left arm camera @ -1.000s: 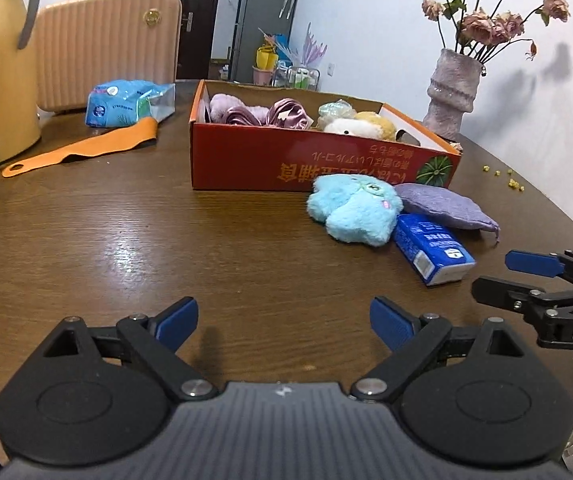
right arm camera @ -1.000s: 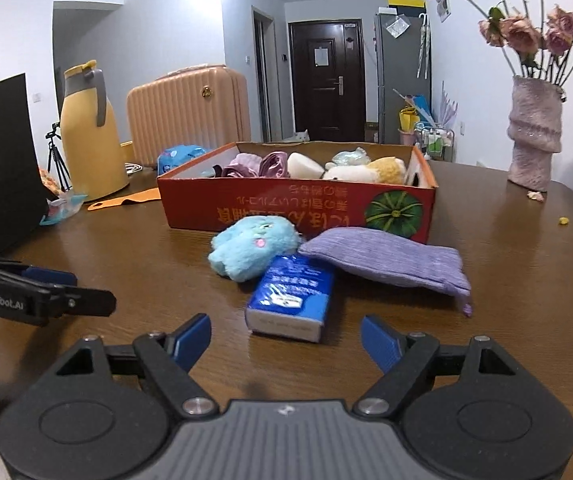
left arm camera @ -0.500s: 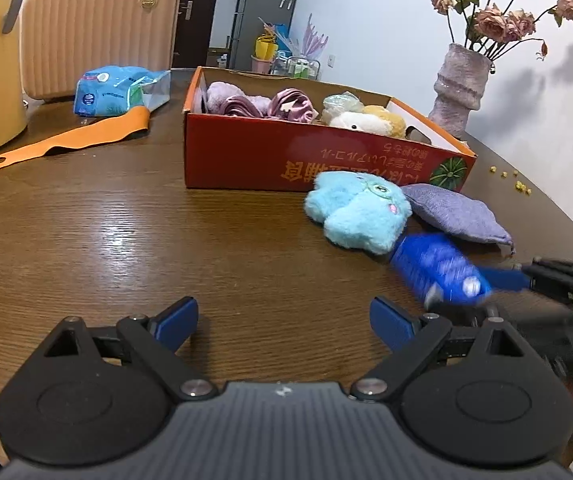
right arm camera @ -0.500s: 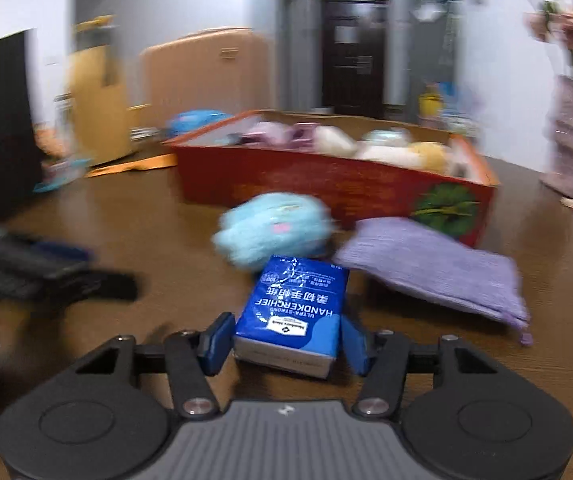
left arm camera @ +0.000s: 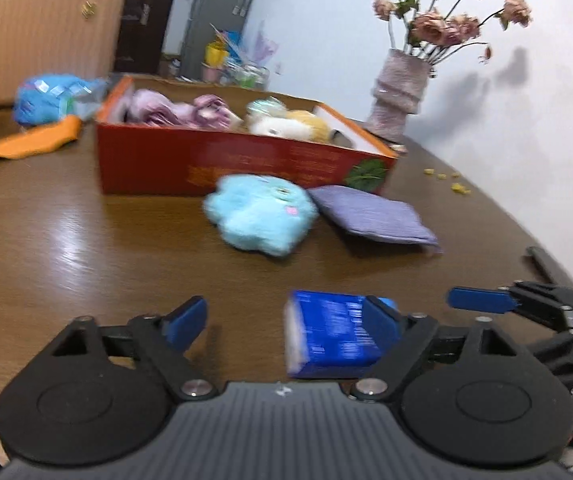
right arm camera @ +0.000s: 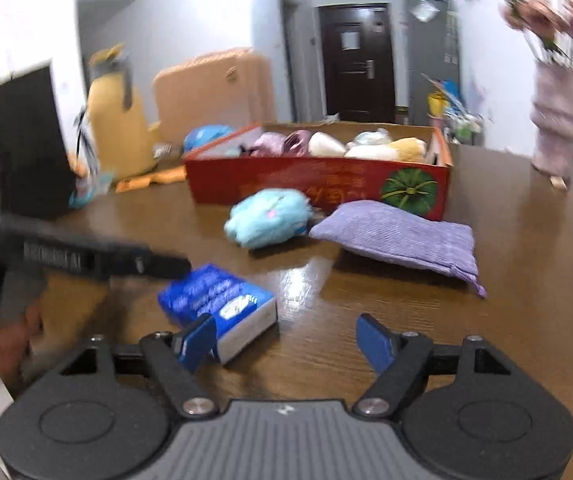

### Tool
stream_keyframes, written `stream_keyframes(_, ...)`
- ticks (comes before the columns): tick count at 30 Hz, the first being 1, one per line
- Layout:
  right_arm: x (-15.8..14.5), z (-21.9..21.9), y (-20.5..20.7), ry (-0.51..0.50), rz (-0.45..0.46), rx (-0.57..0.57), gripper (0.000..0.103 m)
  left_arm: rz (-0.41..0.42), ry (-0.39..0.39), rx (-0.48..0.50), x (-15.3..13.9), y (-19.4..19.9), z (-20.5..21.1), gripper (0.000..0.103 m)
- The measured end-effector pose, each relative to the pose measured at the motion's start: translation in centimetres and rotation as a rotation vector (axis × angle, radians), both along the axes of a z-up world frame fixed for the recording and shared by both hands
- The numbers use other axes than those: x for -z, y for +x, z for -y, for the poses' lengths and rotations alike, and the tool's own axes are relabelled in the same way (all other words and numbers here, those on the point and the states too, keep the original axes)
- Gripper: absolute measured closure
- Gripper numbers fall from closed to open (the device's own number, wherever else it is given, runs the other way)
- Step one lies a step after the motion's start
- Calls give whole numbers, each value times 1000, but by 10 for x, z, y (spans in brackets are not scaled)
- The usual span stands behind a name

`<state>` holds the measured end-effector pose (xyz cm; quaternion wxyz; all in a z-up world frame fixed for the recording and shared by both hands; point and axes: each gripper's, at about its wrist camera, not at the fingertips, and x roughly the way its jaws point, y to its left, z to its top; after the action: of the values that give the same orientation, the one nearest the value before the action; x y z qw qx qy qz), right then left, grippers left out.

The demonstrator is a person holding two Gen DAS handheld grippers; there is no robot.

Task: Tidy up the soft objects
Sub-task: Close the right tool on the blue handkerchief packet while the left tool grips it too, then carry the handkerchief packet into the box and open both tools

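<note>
Glossy rectangular tissue pack [left arm camera: 332, 334] beside fluffy blue plush [left arm camera: 260, 214], ribbed purple pouch [left arm camera: 370, 220].

Each tool is built alike. The left tool [left arm camera: 282, 320] has a dark grey ribbed body with a small white mark at its front edge, flanked by two round black housings with recessed discs. Black linkage arms run forward from silver screws to flat blue pads [left arm camera: 185, 320]. The right tool [right arm camera: 286, 340] shows the same ribbed grey body, black discs, silver screws and blue pads [right arm camera: 376, 342]. Blurred white lettering marks the side of the left tool's black arm. Bare skin of the left hand [right arm camera: 6, 340] shows beside it, with a pale sleeve below.
</note>
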<state>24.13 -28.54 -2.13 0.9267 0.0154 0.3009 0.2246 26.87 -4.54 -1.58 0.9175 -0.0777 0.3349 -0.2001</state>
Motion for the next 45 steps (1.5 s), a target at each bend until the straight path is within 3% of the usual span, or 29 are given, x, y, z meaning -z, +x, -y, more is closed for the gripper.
stream_keyframes(2, -1, 3, 1, 82, -3, -10, 27, -28, -30, 19, 6, 5, 6, 39)
stream_keyframes(4, 2, 2, 7, 176, -45, -12, 37, -65, -46, 5, 12, 11, 6, 47)
stream_keyframes(5, 5, -2, 12, 197, -72, 9, 45, -78, -73, 3, 12, 11, 3, 56)
stream_keyframes(9, 17, -18, 17, 203, -98, 55, 62, -119, -155, 3, 13, 5, -6, 72)
stream_keyframes(15, 17, -30, 13, 190, -84, 49, 67, -121, -176, -25, 12, -10, -19, 74)
stream_keyframes(20, 11, -29, 6, 172, -83, 61, 64, -91, -173, -28, 13, -16, -28, 71)
stream_keyframes(24, 13, -28, 4, 170, -95, 51, 63, -128, -217, -17, 19, -11, -29, 71)
stream_keyframes(28, 11, -31, 5, 171, -98, 42, 70, -154, -266, -4, 22, -6, -32, 76)
stream_keyframes(33, -4, -33, 11, 182, -57, 40, 72, -77, -253, -10, 0, -1, -32, 77)
stream_keyframes(41, -59, -41, 84, 213, 43, 8, 73, 92, -236, -18, -57, 67, -42, 77)
stream_keyframes(45, -76, -47, 143, 237, 39, 7, 73, 79, -237, -40, -74, 126, -50, 77)
